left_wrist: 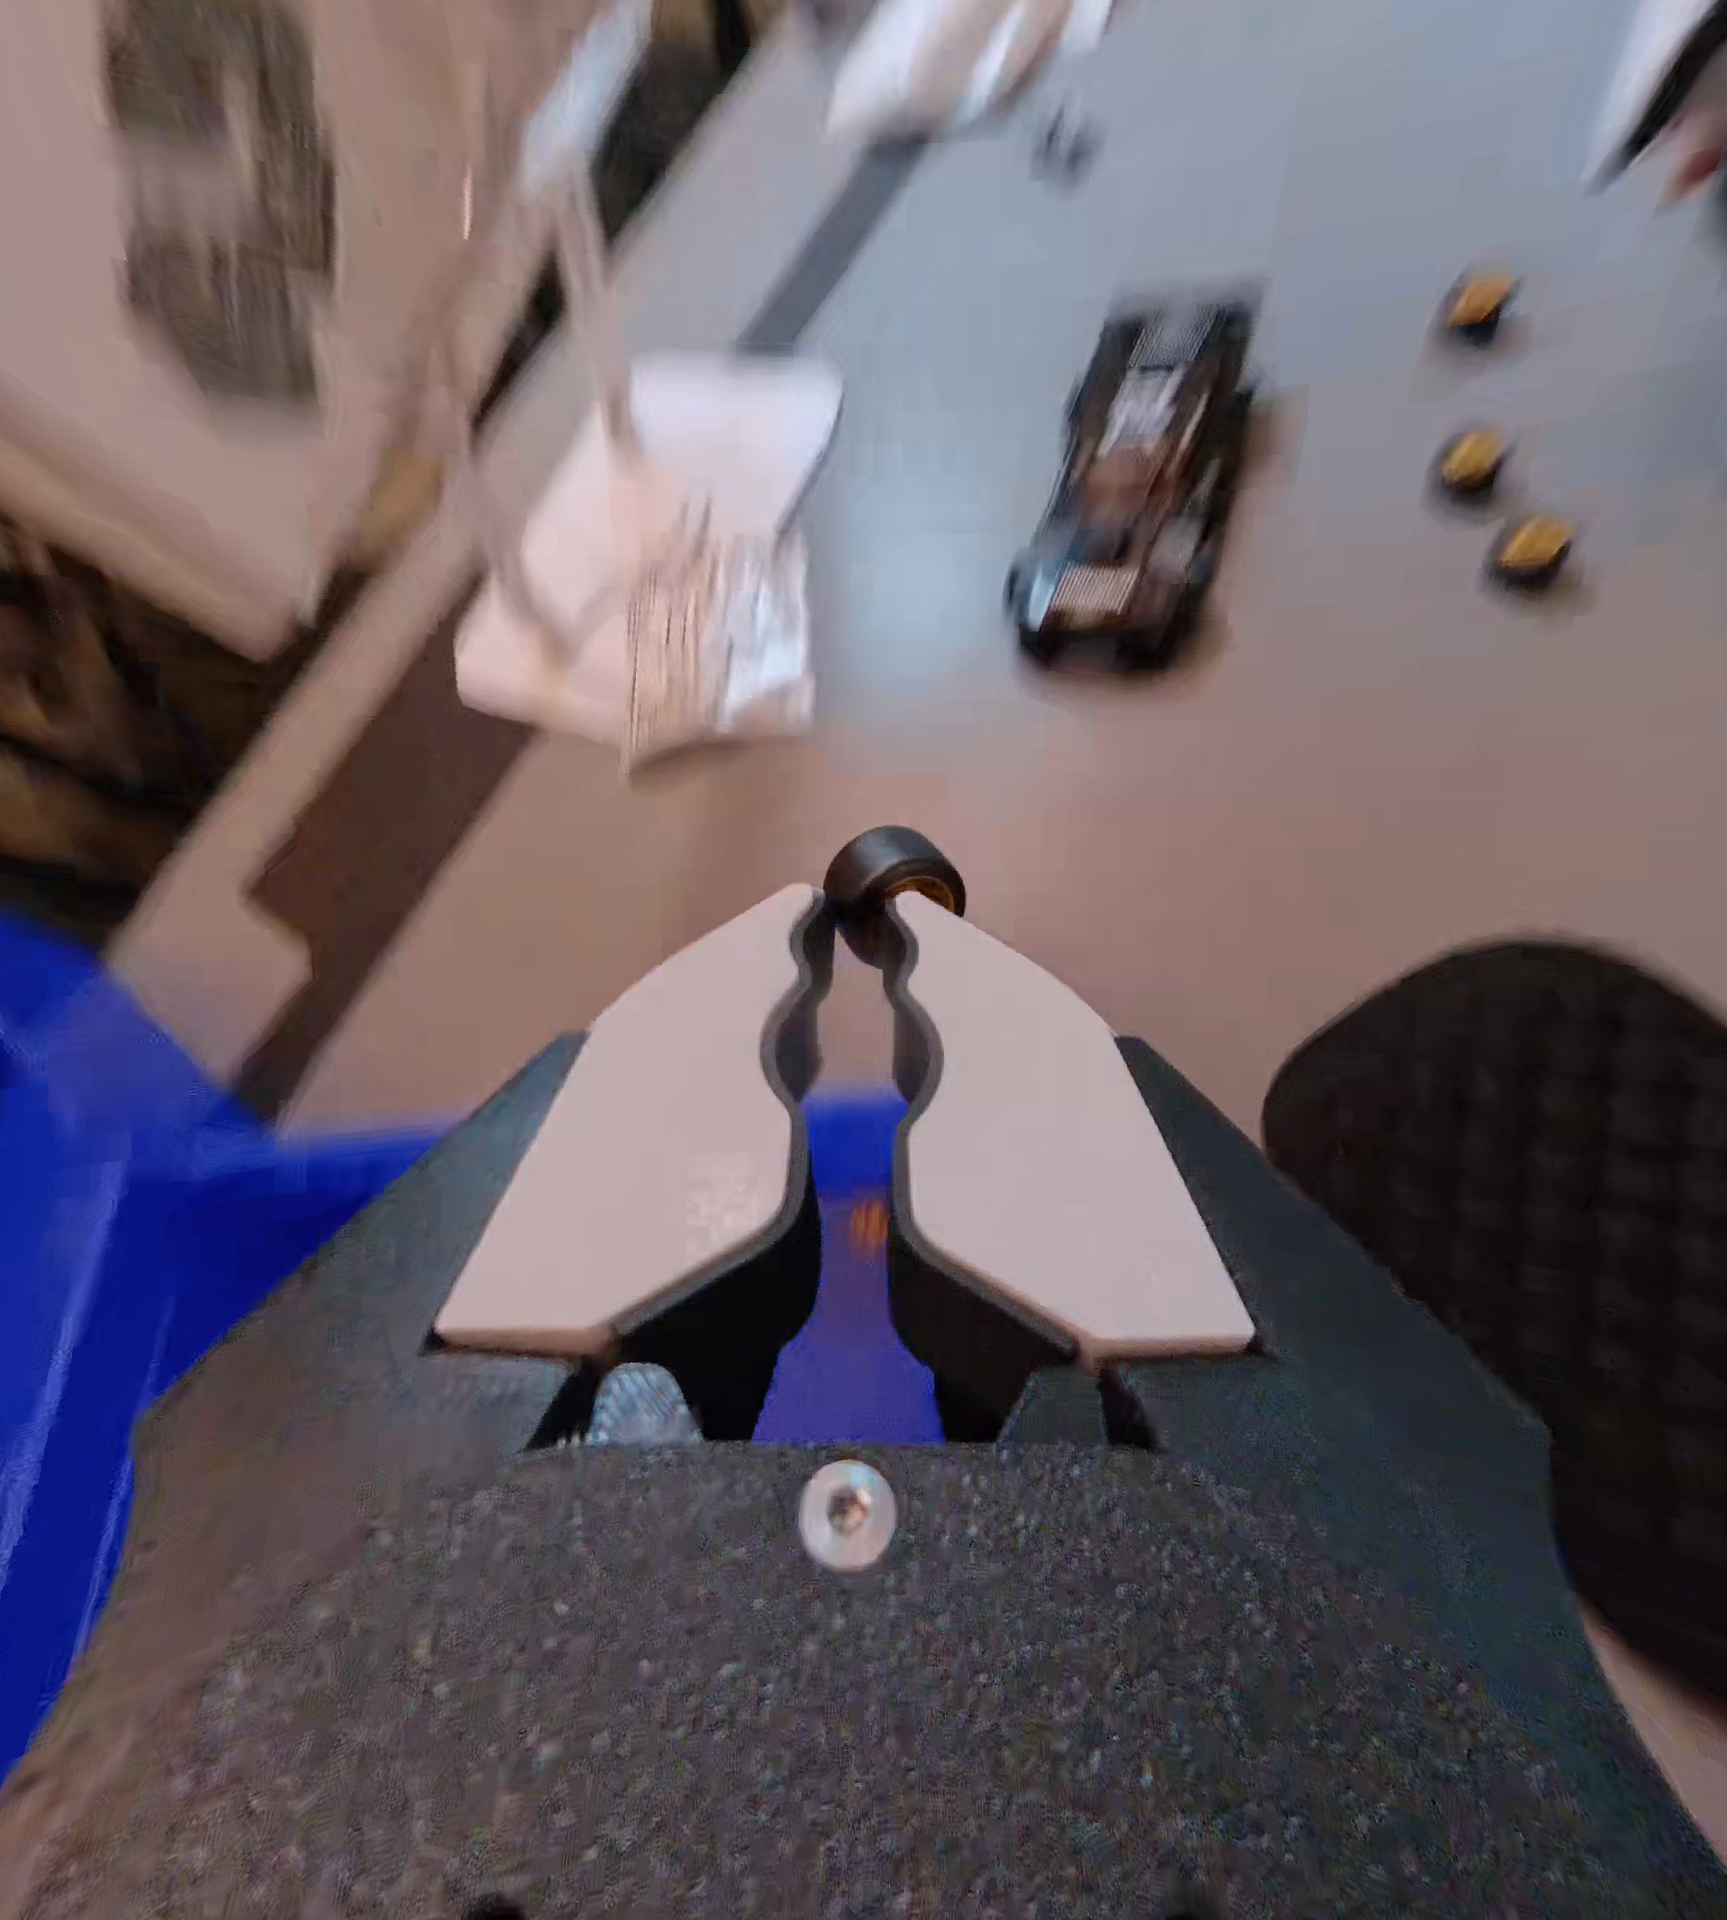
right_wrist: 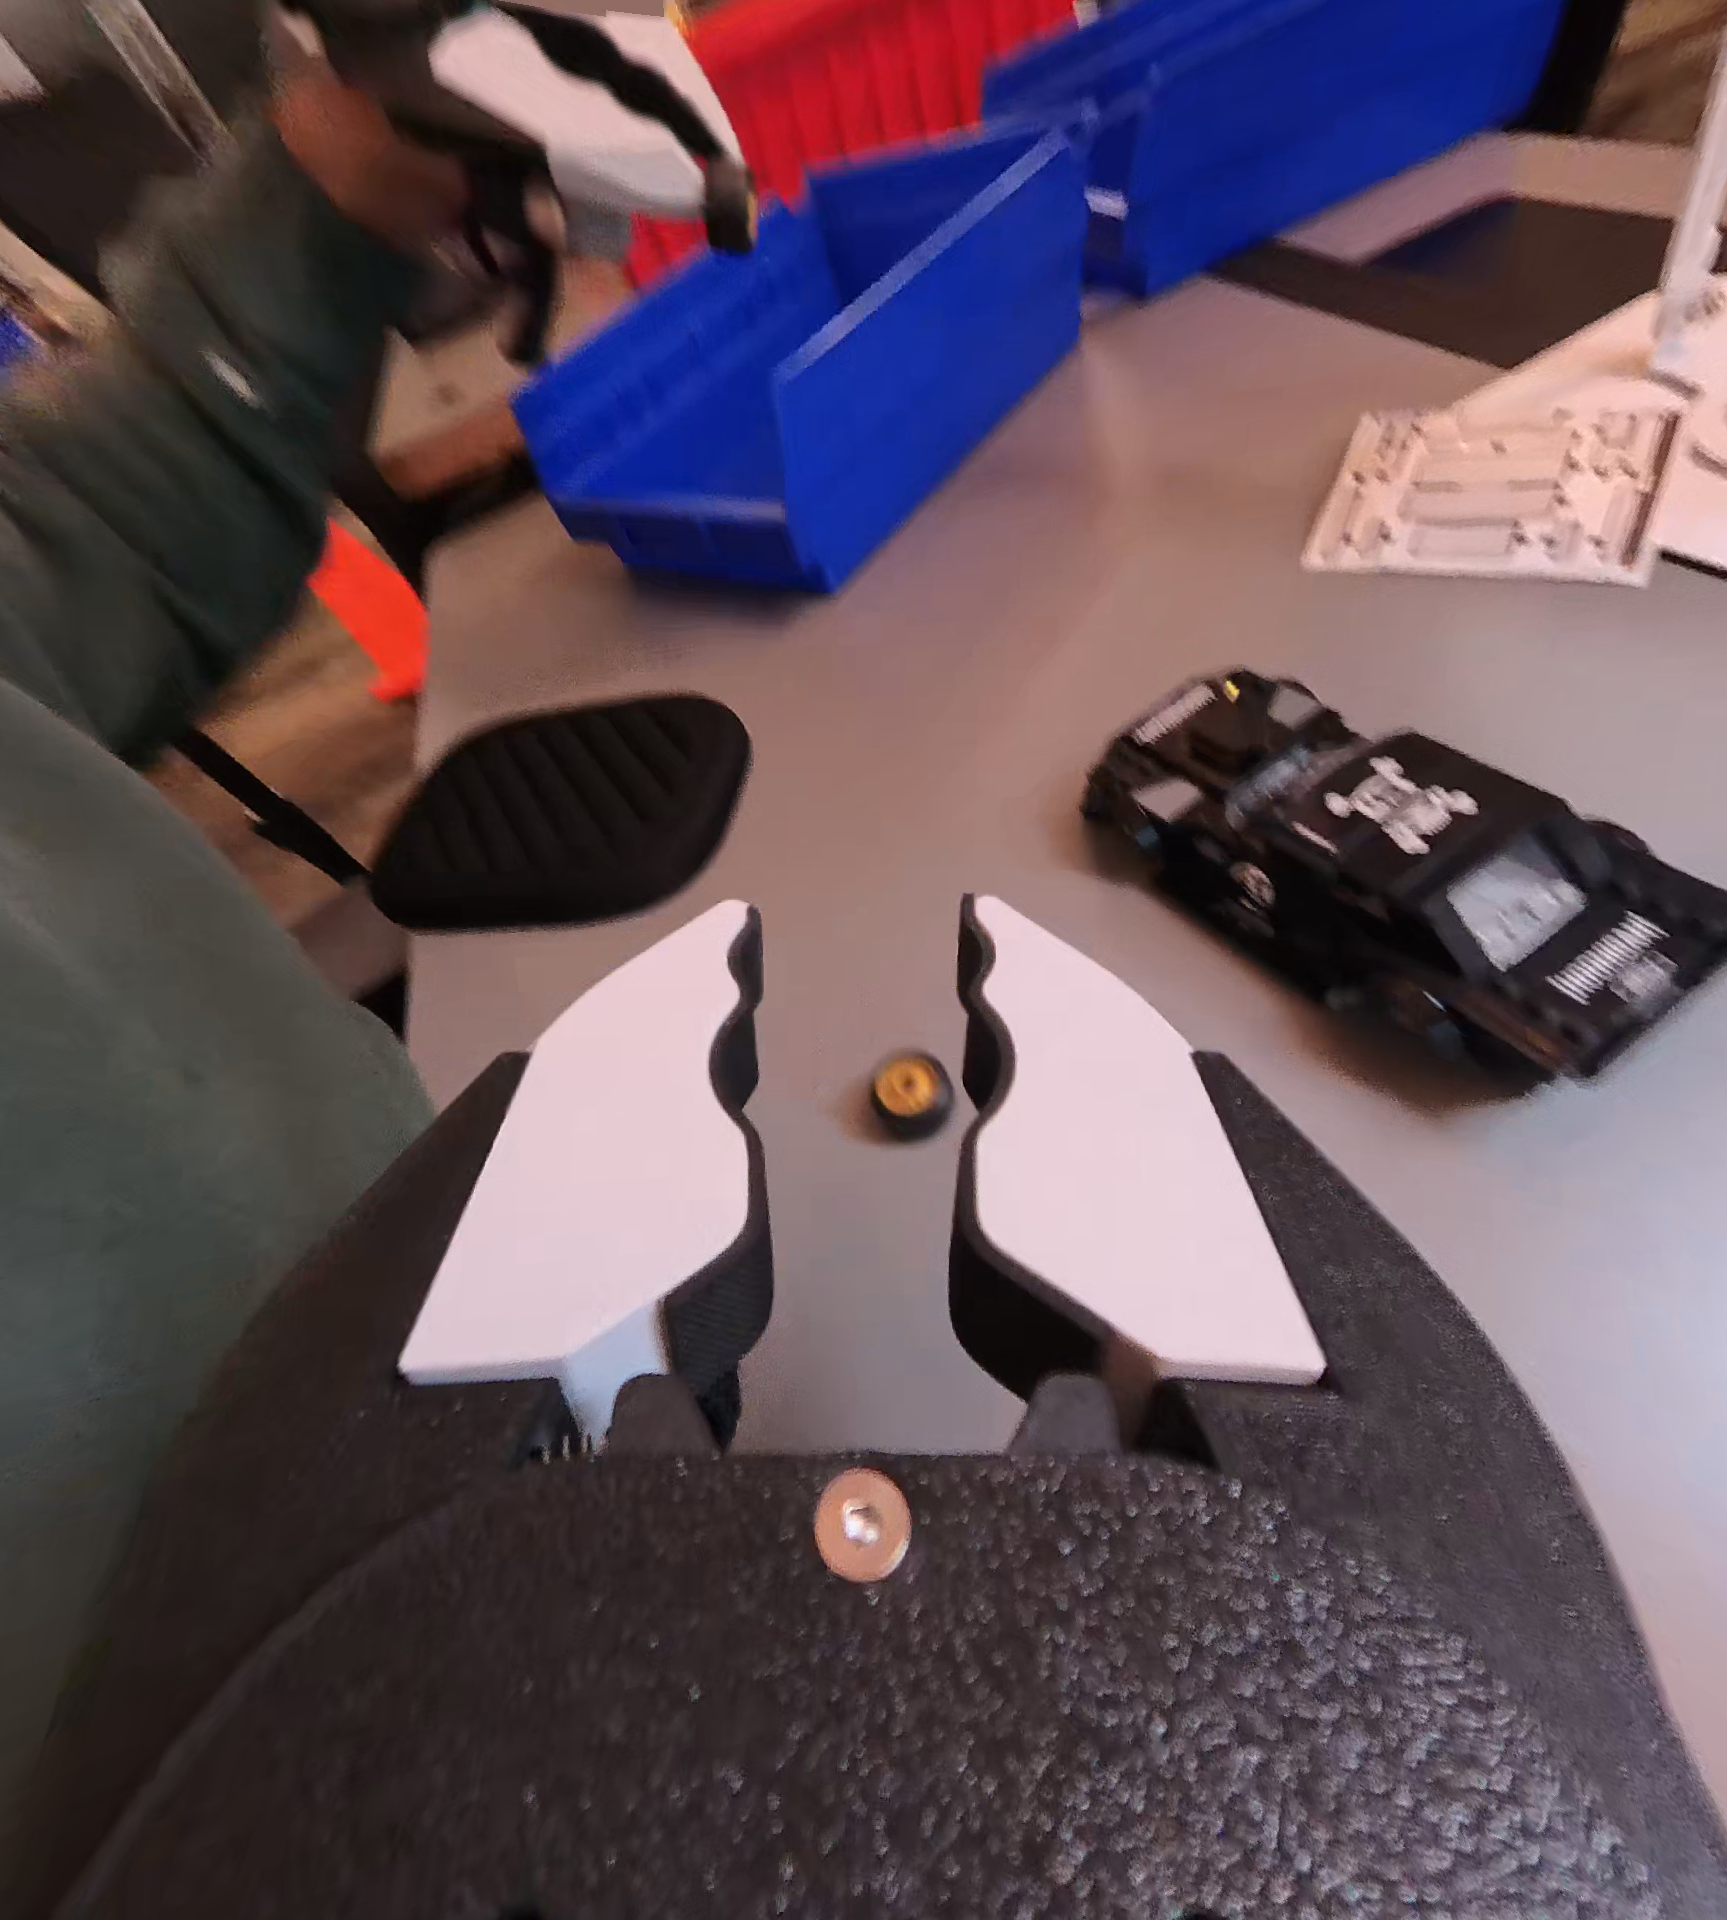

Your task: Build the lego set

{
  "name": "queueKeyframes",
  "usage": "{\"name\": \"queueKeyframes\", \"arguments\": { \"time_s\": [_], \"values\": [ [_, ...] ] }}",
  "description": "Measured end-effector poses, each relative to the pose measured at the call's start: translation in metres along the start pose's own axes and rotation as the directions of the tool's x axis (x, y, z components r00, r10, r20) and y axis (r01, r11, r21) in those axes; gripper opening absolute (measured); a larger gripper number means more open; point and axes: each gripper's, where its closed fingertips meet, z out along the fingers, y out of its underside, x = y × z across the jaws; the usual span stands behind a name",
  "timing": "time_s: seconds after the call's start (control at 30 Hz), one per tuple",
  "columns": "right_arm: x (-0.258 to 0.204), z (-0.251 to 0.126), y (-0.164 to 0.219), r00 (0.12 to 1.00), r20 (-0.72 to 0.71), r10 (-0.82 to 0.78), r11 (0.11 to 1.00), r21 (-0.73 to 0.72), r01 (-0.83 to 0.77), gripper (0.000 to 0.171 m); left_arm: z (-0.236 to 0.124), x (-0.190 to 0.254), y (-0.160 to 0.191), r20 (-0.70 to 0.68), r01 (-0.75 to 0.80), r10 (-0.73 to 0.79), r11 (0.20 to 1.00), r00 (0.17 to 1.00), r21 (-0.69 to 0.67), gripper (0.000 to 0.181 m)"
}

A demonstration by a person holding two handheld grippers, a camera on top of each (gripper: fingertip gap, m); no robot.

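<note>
left gripper (left_wrist: 874, 914): pinched shut on a small black wheel (left_wrist: 890, 878) with a gold hub, right at the fingertips
right gripper (right_wrist: 861, 935): wide open, holding nothing; another wheel (right_wrist: 906, 1093) lies on the table between its fingers
car (right_wrist: 1399, 862): black, on the grey table (right_wrist: 1046, 644), right of centre
spare wheels (left_wrist: 1472, 457): three, upper right in the left view, beside the car
bins (right_wrist: 797, 416): blue, top centre of the right view

The left gripper (left_wrist: 874, 909) has its pale fingers nearly together, the tips pinching a small black wheel (left_wrist: 885, 883) held out in front. The right gripper (right_wrist: 861, 914) points down toward the table, its jaws spread apart and holding nothing.
</note>
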Motion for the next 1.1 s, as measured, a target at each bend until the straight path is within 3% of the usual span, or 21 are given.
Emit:
{"name": "queueKeyframes", "arguments": {
  "time_s": [0.1, 0.27, 0.43, 0.63, 0.77, 0.83, 0.9, 1.0, 1.1],
  "values": [
    [-0.017, 0.011, -0.021, 0.990, 0.124, 0.071, 0.989, 0.119, -0.086, 0.037, 0.024, 0.049, -0.062, 0.053, -0.136, 0.126, 0.954, 0.991, 0.267, 0.009],
    [-0.039, 0.018, -0.051, 0.919, 0.323, 0.226, 0.934, 0.196, -0.299, 0.039, 0.067, 0.129, -0.121, 0.185, -0.358, 0.307, 0.778, 0.934, 0.517, 0.009],
    [-0.052, 0.017, -0.052, 0.849, 0.434, 0.302, 0.900, 0.164, -0.405, 0.043, 0.080, 0.172, -0.148, 0.315, -0.524, 0.421, 0.635, 0.851, 0.568, 0.009],
    [-0.051, 0.007, -0.052, 0.786, 0.509, 0.351, 0.851, 0.176, -0.494, 0.031, 0.086, 0.188, -0.150, 0.377, -0.611, 0.482, 0.580, 0.791, 0.539, 0.009],
    [-0.047, 0.004, -0.043, 0.838, 0.453, 0.302, 0.895, 0.167, -0.413, 0.026, 0.089, 0.190, -0.145, 0.305, -0.537, 0.447, 0.624, 0.841, 0.567, 0.010],
    [-0.031, -0.002, -0.027, 0.943, 0.281, 0.179, 0.967, 0.126, -0.221, 0.026, 0.082, 0.179, -0.141, 0.262, -0.455, 0.375, 0.674, 0.889, 0.581, 0.014],
    [0.000, -0.010, 0.009, 0.999, 0.045, -0.020, 0.997, -0.072, 0.023, 0.026, 0.071, 0.156, -0.132, 0.220, -0.347, 0.269, 0.738, 0.938, 0.579, 0.018],
    [0.037, -0.026, 0.064, 0.963, -0.120, -0.242, 0.903, -0.391, 0.178, 0.026, 0.051, 0.105, -0.105, 0.247, -0.219, 0.101, 0.827, 0.964, 0.517, 0.017],
    [0.049, -0.027, 0.096, 0.945, -0.146, -0.293, 0.843, -0.506, 0.183, 0.026, 0.022, 0.044, -0.062, 0.369, -0.108, -0.048, 0.915, 0.928, 0.389, 0.018]
  ]
}}
